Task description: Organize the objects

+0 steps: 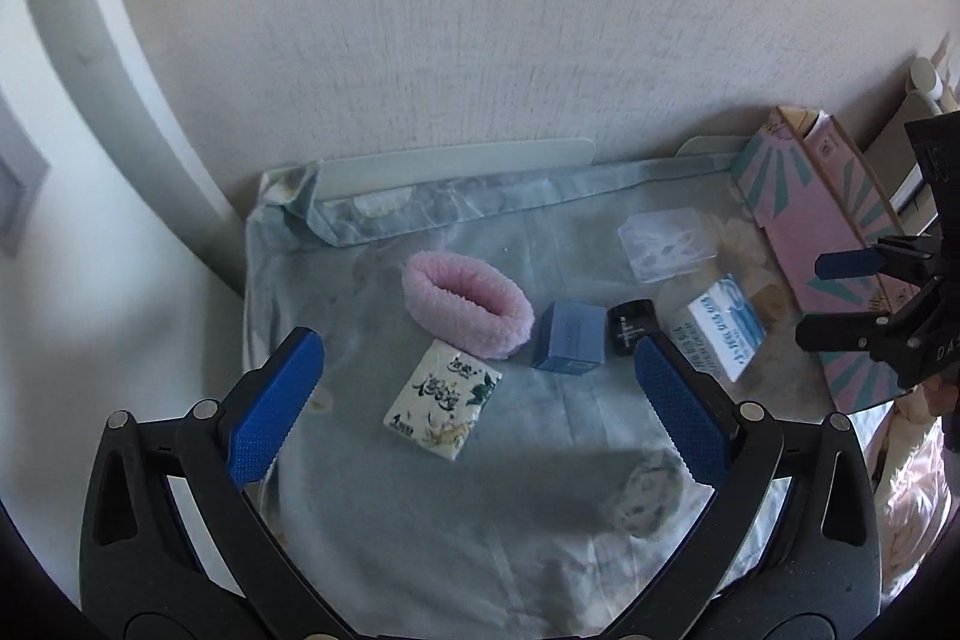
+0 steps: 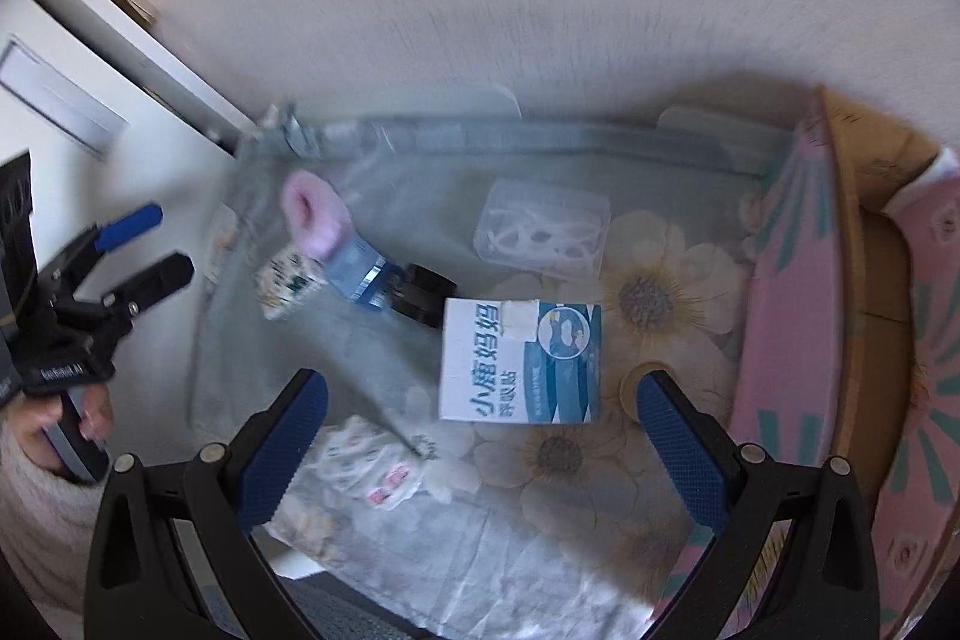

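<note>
Tissue pack [image 1: 443, 408], white with floral print, lies flat between left gripper [image 1: 480, 406] jaws, released. Right gripper [image 2: 483, 451] jaws released too; blue-white box [image 2: 521, 361] between them.

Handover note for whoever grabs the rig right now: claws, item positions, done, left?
Left claw: open, empty, hovering above the tissue pack.
Right claw: open, empty, above the white-and-blue box.
Loose on the floral cloth: pink fuzzy band, small blue box, black item, clear plastic case, plus the tissue pack and white-and-blue box.
Pink carton stands open at the right edge; nothing visible inside it.
Done: apparently nothing put away yet.
Left: all six items; the carton looks like the likely destination.
</note>
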`<state>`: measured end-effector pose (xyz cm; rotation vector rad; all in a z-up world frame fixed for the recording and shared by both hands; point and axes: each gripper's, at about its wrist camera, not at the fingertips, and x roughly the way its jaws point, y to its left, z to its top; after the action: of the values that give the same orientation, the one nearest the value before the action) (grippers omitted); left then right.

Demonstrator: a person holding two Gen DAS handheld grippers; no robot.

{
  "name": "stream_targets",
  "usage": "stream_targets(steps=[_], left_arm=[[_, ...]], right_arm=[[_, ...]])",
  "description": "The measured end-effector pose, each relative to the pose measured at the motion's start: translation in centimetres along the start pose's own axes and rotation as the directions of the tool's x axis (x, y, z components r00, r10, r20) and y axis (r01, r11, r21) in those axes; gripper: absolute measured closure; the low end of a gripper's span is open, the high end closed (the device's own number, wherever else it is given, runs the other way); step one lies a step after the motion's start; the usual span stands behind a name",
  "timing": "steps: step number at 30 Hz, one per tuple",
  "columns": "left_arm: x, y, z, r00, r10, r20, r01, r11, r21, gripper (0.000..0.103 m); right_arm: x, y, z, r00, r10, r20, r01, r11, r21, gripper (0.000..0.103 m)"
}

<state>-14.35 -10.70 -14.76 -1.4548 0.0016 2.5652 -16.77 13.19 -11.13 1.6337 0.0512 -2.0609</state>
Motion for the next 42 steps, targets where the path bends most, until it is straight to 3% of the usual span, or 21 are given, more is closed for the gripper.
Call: stream_targets(steps=[11,23,26,29,34,42], left_arm=[[7.3,0.7,0.2,0.993,-0.033,-0.114,0.039,0.998,0.050,0.000],[11.3,1.5,0.6,0.986,-0.082,-0.146,0.089,0.995,0.045,0.000],[11.8,1.8,0.6,0.986,-0.075,-0.152,0.084,0.995,0.059,0.009],[12.2,1.9,0.6,0.981,-0.107,-0.161,0.119,0.991,0.067,0.024],[11.9,1.3,0.5,0.983,-0.118,-0.141,0.131,0.988,0.084,0.042],[10.5,1.3,0.8,0.986,-0.114,-0.120,0.123,0.990,0.068,0.046]], right_arm=[[6.1,-2.2,1.1,0.989,0.026,-0.146,-0.025,1.000,0.010,0.001],[8.1,-3.4,1.6,0.983,0.047,-0.175,-0.045,0.999,0.018,0.001],[8.2,-3.3,1.5,0.982,0.053,-0.180,-0.053,0.999,0.004,0.002],[8.3,-3.2,1.5,0.982,0.030,-0.186,-0.035,0.999,-0.022,0.017],[7.8,-3.9,1.7,0.985,0.030,-0.172,-0.034,0.999,-0.018,0.018],[6.5,-4.4,2.3,0.987,0.026,-0.157,-0.032,0.999,-0.035,0.018]])
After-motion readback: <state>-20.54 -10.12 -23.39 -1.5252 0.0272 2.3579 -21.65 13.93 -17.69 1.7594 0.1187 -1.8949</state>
